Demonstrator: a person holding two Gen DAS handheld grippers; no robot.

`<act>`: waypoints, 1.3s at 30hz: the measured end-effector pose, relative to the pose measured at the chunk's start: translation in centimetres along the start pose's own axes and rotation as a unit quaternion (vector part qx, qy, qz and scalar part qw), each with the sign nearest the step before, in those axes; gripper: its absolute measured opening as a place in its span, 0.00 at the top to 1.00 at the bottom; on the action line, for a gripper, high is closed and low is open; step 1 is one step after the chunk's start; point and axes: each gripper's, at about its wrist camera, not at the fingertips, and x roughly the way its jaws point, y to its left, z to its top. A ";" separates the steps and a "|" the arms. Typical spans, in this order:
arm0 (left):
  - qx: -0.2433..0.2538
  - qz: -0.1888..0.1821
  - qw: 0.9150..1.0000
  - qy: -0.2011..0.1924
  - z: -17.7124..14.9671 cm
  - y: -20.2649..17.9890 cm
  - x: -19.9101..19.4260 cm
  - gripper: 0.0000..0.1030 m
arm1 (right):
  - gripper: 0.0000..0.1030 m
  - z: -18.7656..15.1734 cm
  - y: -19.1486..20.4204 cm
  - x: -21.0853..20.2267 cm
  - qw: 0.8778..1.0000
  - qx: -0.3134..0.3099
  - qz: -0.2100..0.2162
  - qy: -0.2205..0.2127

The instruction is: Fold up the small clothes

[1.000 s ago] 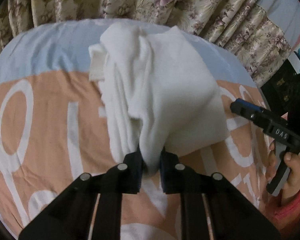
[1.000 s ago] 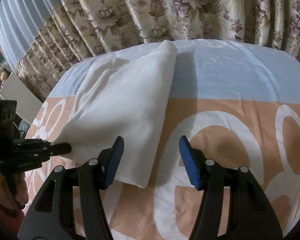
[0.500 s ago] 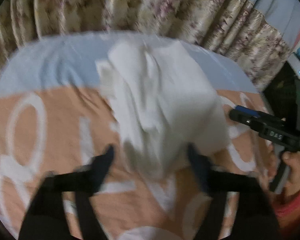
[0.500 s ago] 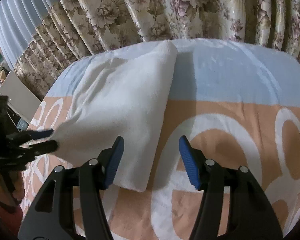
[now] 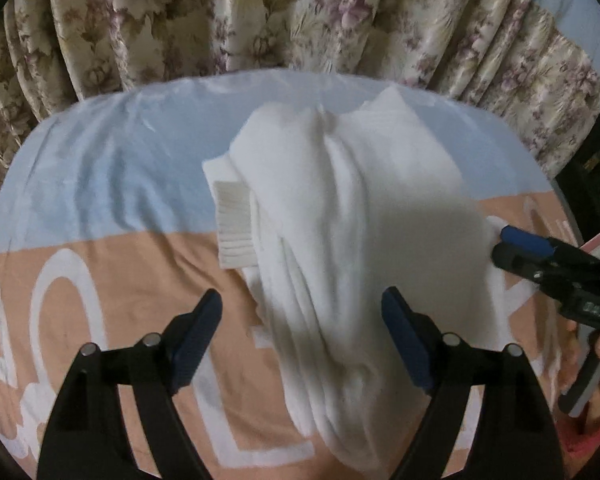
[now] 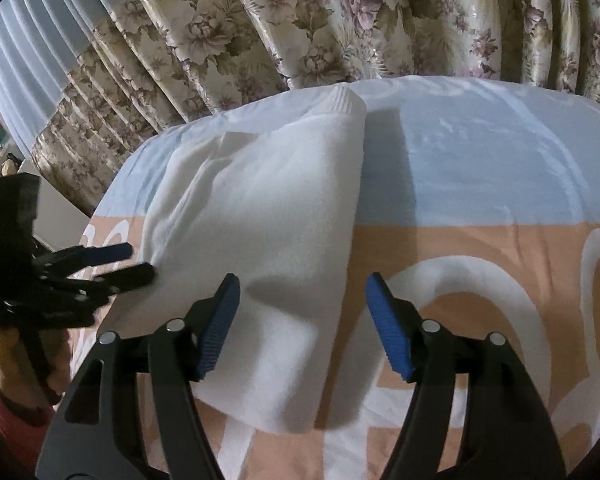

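Note:
A white knitted garment [image 5: 340,216] lies folded in a bundle on the bed, with a ribbed cuff [image 5: 234,220] sticking out on its left. My left gripper [image 5: 302,332] is open, its jaws either side of the garment's near end, not gripping it. In the right wrist view the same garment [image 6: 260,248] lies flat with its folded edge on the right. My right gripper [image 6: 302,320] is open and empty, just above the garment's near right corner. The left gripper also shows in the right wrist view [image 6: 116,264], at the garment's left edge.
The bed cover [image 5: 100,184] is light blue at the back and orange with white letters in front. Flowered curtains [image 5: 300,16] hang close behind the bed. A dark cabinet [image 5: 596,184] stands to the right of the bed.
My left gripper has opened and let go of the garment's near end, which has dropped onto the bed. The right gripper has stayed open and moved little.

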 end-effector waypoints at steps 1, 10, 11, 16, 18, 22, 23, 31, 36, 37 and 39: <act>0.000 0.001 1.000 0.005 0.0 0.0 0.6 0.20 | 0.35 0.1 0.1 0.2 1.000 -0.001 0.000 0.001; -0.023 -0.023 0.999 0.015 -0.4 0.5 2.0 0.18 | 0.35 0.8 -0.3 2.2 1.000 0.001 0.002 0.000; -0.021 -0.020 0.999 0.015 -0.4 0.4 2.1 0.18 | 0.34 0.9 -0.3 2.3 1.000 0.000 0.001 0.000; -0.015 -0.019 1.000 0.009 -0.4 0.0 2.6 0.18 | 0.29 1.0 -0.3 2.4 1.000 -0.002 0.000 -0.002; -0.013 -0.021 1.000 0.007 -0.6 0.1 2.7 0.18 | 0.27 1.0 -0.5 2.5 1.000 -0.002 -0.002 -0.002; -0.004 -0.016 1.000 0.002 -0.7 -0.2 2.8 0.19 | 0.22 0.8 -0.9 2.2 1.000 0.000 -0.005 -0.006; -0.001 -0.013 1.000 0.001 -0.8 -0.5 2.8 0.19 | 0.20 0.8 -0.9 2.2 1.000 -0.001 -0.007 -0.007; 0.012 -0.031 0.999 -0.003 -1.2 -1.2 2.5 0.42 | 0.20 0.5 -1.0 2.1 1.000 -0.008 -0.008 -0.006; 0.026 -0.025 0.999 -0.002 -0.9 -1.6 2.6 0.44 | 0.24 0.5 -0.9 2.2 1.000 -0.017 -0.006 -0.002; 0.028 -0.024 0.999 -0.003 -0.9 -1.6 2.6 0.44 | 0.26 0.6 -0.9 2.3 1.000 -0.019 -0.003 0.000; 0.027 -0.024 0.999 -0.002 -0.9 -1.5 2.7 0.44 | 0.26 0.7 -0.9 2.5 1.000 -0.023 -0.004 0.004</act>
